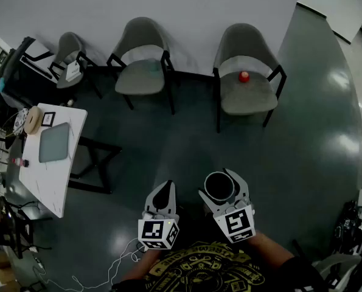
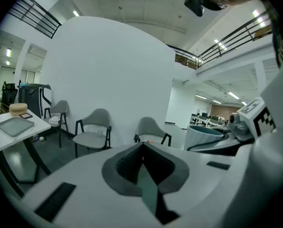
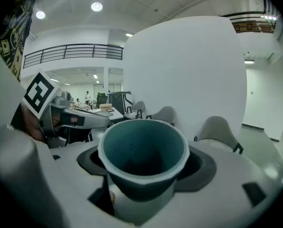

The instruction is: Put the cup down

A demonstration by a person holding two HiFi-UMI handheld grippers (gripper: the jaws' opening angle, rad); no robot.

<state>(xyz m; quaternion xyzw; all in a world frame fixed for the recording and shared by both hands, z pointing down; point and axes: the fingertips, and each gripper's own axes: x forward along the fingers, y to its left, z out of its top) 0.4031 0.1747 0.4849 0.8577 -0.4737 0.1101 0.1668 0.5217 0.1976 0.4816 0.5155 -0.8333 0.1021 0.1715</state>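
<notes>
The right tongs (image 1: pixel 222 184) gripped the cup (image 3: pixel 143 151) upright above the floor (image 1: pixel 290 145), with the desk (image 1: pixel 53 178) well off to the left, while the left tongs (image 1: pixel 163 192) were closed and empty.

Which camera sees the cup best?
The right gripper view: the cup fills the middle, held between the jaws, and you can look inside. The head view shows the cup small from above; the left gripper view catches only its side at the right.
</notes>
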